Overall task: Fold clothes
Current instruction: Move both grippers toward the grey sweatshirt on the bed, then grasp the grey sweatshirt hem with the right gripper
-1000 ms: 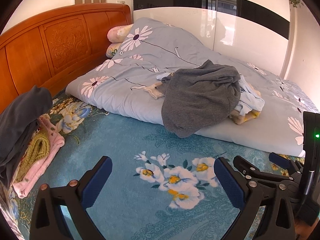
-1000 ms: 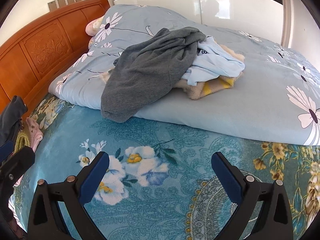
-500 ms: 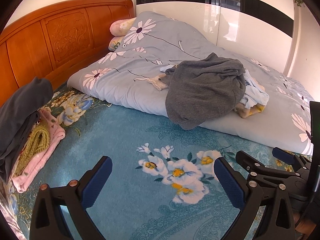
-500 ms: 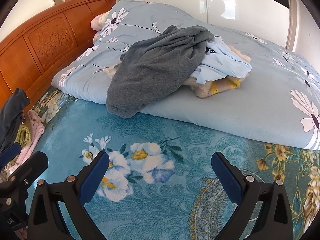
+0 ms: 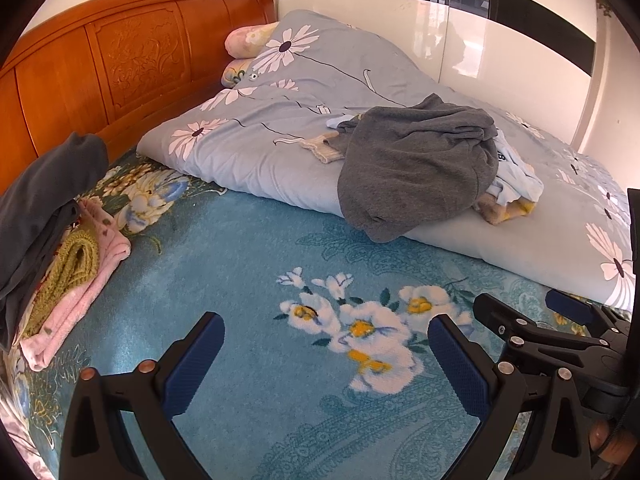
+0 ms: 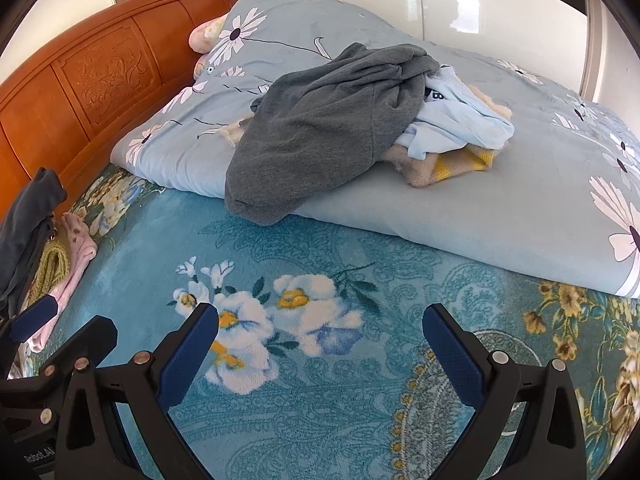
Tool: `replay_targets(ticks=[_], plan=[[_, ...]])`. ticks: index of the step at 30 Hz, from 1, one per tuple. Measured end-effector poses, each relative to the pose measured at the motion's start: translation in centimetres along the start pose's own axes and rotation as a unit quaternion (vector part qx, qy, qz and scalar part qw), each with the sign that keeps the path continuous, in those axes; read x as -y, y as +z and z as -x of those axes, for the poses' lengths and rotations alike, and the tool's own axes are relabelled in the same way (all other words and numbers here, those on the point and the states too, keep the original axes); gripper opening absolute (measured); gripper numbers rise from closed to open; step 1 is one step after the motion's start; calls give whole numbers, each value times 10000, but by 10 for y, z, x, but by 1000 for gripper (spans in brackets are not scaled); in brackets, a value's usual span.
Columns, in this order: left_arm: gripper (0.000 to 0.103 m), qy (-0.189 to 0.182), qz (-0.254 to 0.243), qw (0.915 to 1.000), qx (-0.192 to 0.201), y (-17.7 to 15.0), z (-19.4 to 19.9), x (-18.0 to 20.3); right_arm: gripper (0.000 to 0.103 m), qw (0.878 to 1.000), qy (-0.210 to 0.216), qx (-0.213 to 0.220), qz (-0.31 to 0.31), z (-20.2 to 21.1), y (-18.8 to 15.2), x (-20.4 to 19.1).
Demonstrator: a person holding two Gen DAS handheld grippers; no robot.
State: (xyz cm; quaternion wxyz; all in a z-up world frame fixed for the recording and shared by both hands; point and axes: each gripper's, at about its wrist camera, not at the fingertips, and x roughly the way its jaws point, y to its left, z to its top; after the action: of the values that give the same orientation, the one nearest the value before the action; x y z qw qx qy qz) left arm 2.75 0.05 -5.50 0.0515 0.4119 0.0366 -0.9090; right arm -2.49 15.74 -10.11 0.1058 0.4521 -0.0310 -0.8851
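Observation:
A crumpled grey sweatshirt (image 5: 412, 168) (image 6: 324, 128) lies on top of a heap on the folded duvet, its hem hanging over the duvet's front edge. Under it lie a light blue shirt (image 5: 516, 176) (image 6: 460, 124) and a beige and yellow knit (image 5: 504, 210) (image 6: 448, 168). My left gripper (image 5: 326, 354) hangs open over the teal floral blanket, well short of the heap. My right gripper (image 6: 320, 346) is open too, empty, just in front of the grey sweatshirt's hem. Each gripper shows at the edge of the other's view.
A stack of folded clothes (image 5: 52, 240) (image 6: 36, 240), dark grey over green and pink, sits at the left by the wooden headboard (image 5: 120, 72). The blue daisy duvet (image 5: 280, 140) covers the far half of the bed. Pillows (image 5: 248, 40) lie behind it.
Both grippers have moved forward and a little left, toward the heap; the grey sweatshirt looms larger in the right wrist view. Both stay open.

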Motion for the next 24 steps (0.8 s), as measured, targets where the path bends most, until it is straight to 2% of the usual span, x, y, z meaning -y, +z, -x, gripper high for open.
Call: replay_targets(ticks=[3,9,13,16,18,20,22,24], plan=[[103,-7,90,10000,-29,-4,0,-8,102,9999,-62,-26,134,-1,-1,-4],[103,-417,790,9959,-135,-37,10,-56,102,9993,-69,-232,302,-22,11,-10],[103,-334,1122,9929,-212,-61,12,-86,102,9929,-168,-361,1124,-49,42,-42],[103,-411,1225,9912,-273,-74,15,-104,102,9846,-244,-350,1693,-72,64,-75],[103,-294,1158,9923,-313,-82,18,-113,102,9750,-411,-361,2155,-89,74,-99],[103,-44,1086,9932,-425,-90,21,-120,102,9572,-806,-328,2760,-108,73,-122],[103,-34,1277,9908,-454,-91,22,-131,102,9370,-1182,-232,3280,-123,69,-141],[103,-84,1476,9879,-471,-92,22,-142,101,9208,-1334,-191,3661,-136,65,-153]])
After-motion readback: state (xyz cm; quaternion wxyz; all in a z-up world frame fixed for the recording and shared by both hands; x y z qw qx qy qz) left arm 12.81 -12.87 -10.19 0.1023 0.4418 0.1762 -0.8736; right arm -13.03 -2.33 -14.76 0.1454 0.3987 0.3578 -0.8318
